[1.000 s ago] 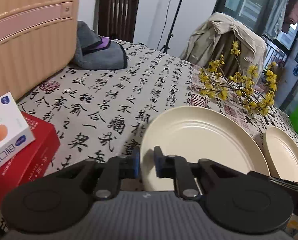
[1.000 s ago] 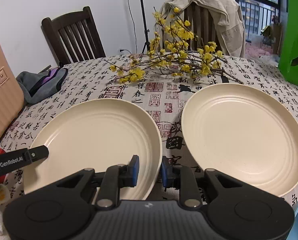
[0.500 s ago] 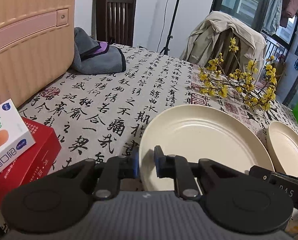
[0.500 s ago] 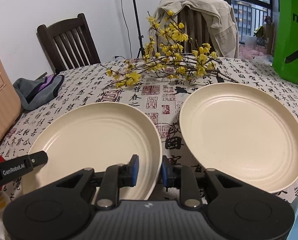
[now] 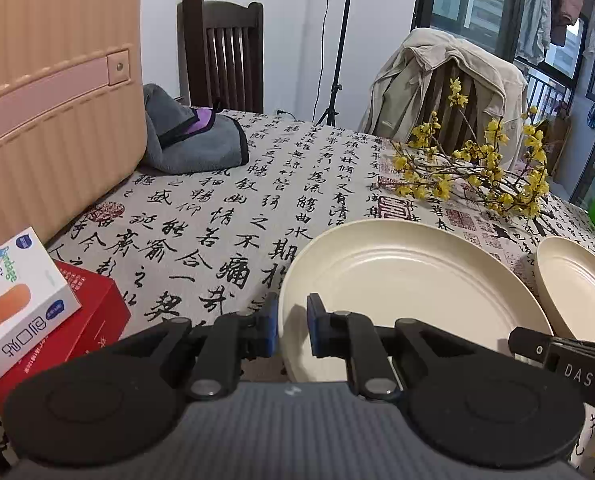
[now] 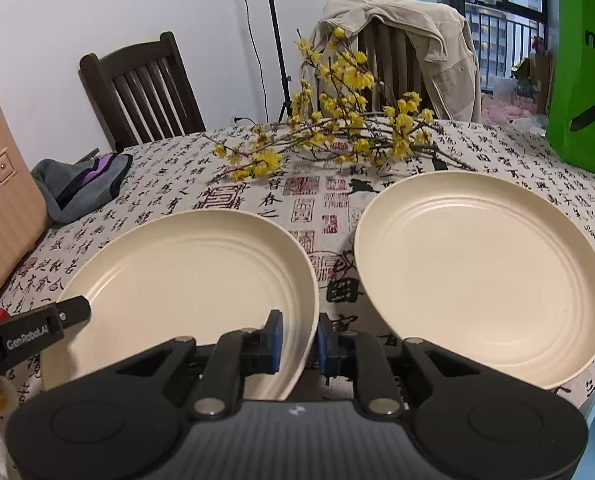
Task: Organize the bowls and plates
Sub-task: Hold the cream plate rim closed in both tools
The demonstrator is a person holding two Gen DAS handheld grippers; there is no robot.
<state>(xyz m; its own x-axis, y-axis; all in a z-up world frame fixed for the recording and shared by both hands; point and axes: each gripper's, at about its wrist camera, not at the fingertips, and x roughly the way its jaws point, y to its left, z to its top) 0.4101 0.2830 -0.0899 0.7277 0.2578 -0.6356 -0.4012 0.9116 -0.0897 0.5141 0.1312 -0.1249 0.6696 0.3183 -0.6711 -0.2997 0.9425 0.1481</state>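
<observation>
Two cream plates side by side on a table (image 6: 497, 148) draped in a calligraphy-print cloth. Left plate (image 6: 185, 276) just beside right plate (image 6: 481, 272), a narrow strip of cloth between them. Left gripper (image 5: 292, 330) nearly shut, fingers (image 5: 268, 330) straddling the left plate's near left rim; contact with the rim not clear enough to call. Right gripper (image 6: 299, 338) at the same plate's near right rim, fingers (image 6: 274, 338) having just been closing, rim between them, pads apparently close against it. Beyond the left plate, yellow flowering branches (image 6: 337, 128) lying flat. Further left of that plate, a grey cloth bundle (image 5: 193, 140), a peach suitcase (image 5: 53, 92) and a red box (image 5: 73, 320) under a white carton (image 5: 21, 296).
</observation>
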